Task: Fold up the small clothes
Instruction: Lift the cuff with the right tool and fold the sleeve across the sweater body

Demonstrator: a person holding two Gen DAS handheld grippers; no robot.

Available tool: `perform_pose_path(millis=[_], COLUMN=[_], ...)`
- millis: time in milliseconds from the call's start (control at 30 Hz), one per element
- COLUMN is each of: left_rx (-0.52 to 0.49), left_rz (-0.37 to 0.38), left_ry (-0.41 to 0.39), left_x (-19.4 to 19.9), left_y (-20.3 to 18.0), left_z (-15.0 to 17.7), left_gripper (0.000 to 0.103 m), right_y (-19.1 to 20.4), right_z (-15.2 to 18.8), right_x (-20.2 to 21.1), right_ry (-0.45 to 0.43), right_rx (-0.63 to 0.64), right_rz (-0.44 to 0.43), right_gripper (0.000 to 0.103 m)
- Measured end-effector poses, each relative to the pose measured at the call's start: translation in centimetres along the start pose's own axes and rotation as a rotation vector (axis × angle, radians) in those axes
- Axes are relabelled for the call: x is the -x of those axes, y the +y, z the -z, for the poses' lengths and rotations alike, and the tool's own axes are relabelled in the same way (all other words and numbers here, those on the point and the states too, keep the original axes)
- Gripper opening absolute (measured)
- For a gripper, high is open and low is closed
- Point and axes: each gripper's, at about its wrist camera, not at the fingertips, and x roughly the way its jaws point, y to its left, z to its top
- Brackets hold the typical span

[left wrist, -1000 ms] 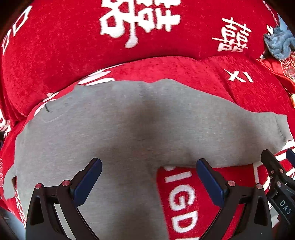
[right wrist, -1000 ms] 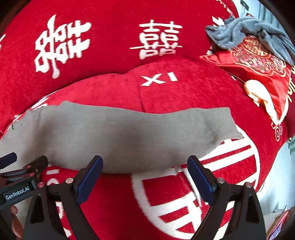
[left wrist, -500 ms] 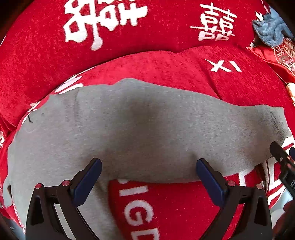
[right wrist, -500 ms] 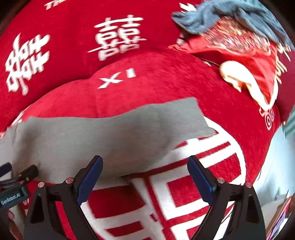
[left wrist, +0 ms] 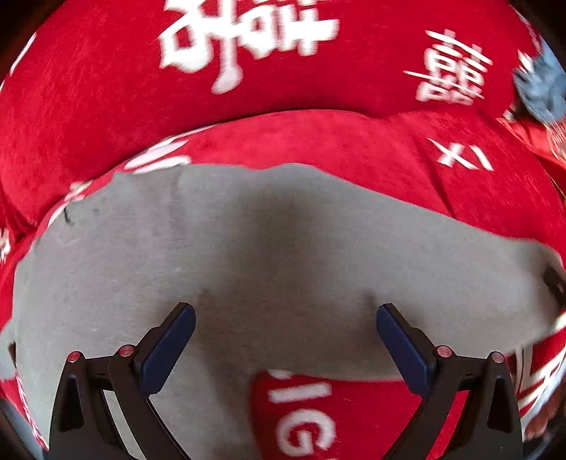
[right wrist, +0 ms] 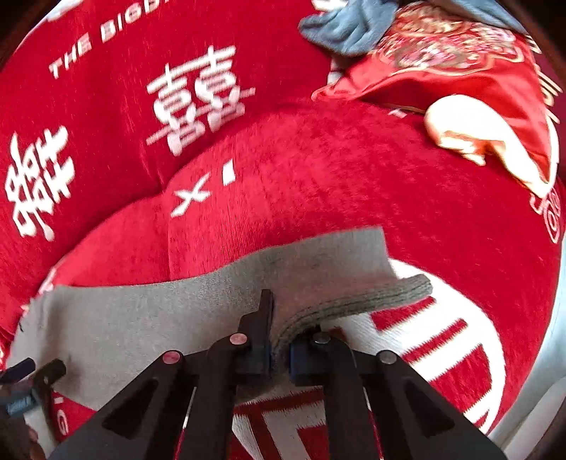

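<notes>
A red plush sofa cover (right wrist: 353, 177) with white characters and lettering carries everything. A grey sock (left wrist: 283, 254) lies flat across the seat cushion, stretching sideways just ahead of the left tongs (left wrist: 286, 318). Far beyond the right tongs (right wrist: 279, 339), a red embroidered cushion (right wrist: 460, 70) rests with a grey-blue cloth (right wrist: 346, 28) against it.

One grey sock (right wrist: 148, 318), two handheld grippers, left gripper (left wrist: 284, 336) and right gripper (right wrist: 279, 350), one embroidered red cushion (right wrist: 460, 70) and one blue-grey cloth (right wrist: 346, 28) on one red sofa cover (right wrist: 353, 177).
</notes>
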Motion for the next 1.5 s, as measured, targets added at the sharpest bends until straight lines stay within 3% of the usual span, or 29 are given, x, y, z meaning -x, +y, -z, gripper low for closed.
perform_pose_path(millis=[200, 367, 600, 767, 1067, 1500], left_rx=[0.036, 0.014, 0.090, 0.181, 0.222, 0.293], left_rz=[-0.007, 0.010, 0.039, 0.051, 0.065, 0.071], left_ry=[0.024, -0.004, -0.023, 0.001, -0.017, -0.050], left_x=[-1.4, 0.4, 1.7, 1.8, 2.4, 2.6], left_y=[2.0, 2.6, 8.6, 13.4, 18.7, 26.7], left_z=[-0.4, -0.2, 1.9, 3.9, 6.8, 10.0], left_gripper=[0.103, 0.102, 0.102, 0.102, 0.102, 0.102], right_y=[0.2, 0.8, 4.0, 7.8, 15.9, 30.8], right_z=[0.4, 0.2, 0.0, -0.1, 0.8, 5.2], right_x=[1.5, 3.2, 6.8, 9.2, 12.0, 13.4], right_ry=[-0.059, -0.088, -0.138, -0.171, -0.200, -0.177], right_rx=[-0.018, -0.015, 0.048, 0.088, 0.178, 0.364], right_rz=[0.022, 0.013, 0.016, -0.018, -0.087, -0.185], right_gripper=[0.007, 0.007, 0.007, 0.007, 0.007, 0.007])
